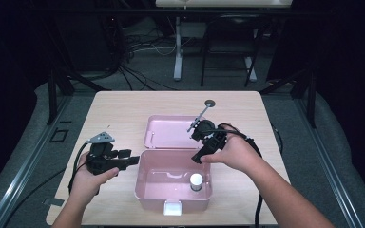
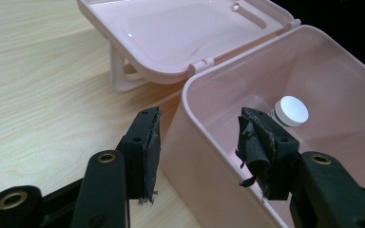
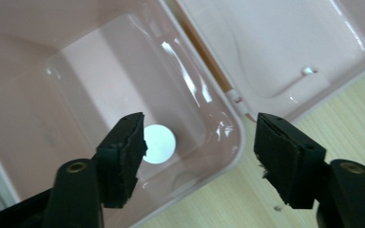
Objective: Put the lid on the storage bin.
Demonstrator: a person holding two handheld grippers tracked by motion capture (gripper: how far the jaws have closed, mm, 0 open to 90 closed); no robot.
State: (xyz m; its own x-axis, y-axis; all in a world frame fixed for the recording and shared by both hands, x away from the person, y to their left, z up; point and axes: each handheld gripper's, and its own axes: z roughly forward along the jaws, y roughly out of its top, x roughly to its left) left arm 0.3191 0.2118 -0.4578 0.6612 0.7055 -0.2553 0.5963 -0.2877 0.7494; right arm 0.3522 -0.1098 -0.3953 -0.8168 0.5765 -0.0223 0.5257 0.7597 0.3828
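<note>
An open pink box (image 1: 142, 190) stands at the table's front middle, its lid (image 1: 168, 130) laid back behind it. Inside, near the front right, a small white-capped bottle (image 1: 196, 180) stands upright. My right gripper (image 1: 198, 158) hangs over the box's back right part, pointing down, jaws open and empty. In the right gripper view the bottle cap (image 3: 159, 143) lies below, beside one fingertip (image 3: 123, 154) of the gripper (image 3: 197, 142). My left gripper (image 1: 134, 160) sits at the box's left wall, open. In the left gripper view the box rim (image 2: 190, 90) lies just beyond its spread jaws (image 2: 197, 142), the bottle (image 2: 291, 110) farther in.
A white latch (image 1: 172, 207) juts from the box's front wall near the table's front edge. A thin grey rod with a round end (image 1: 208, 105) points away behind the right gripper. Bare wooden tabletop (image 1: 119, 109) lies left of and behind the box. Cables and furniture legs stand beyond the table.
</note>
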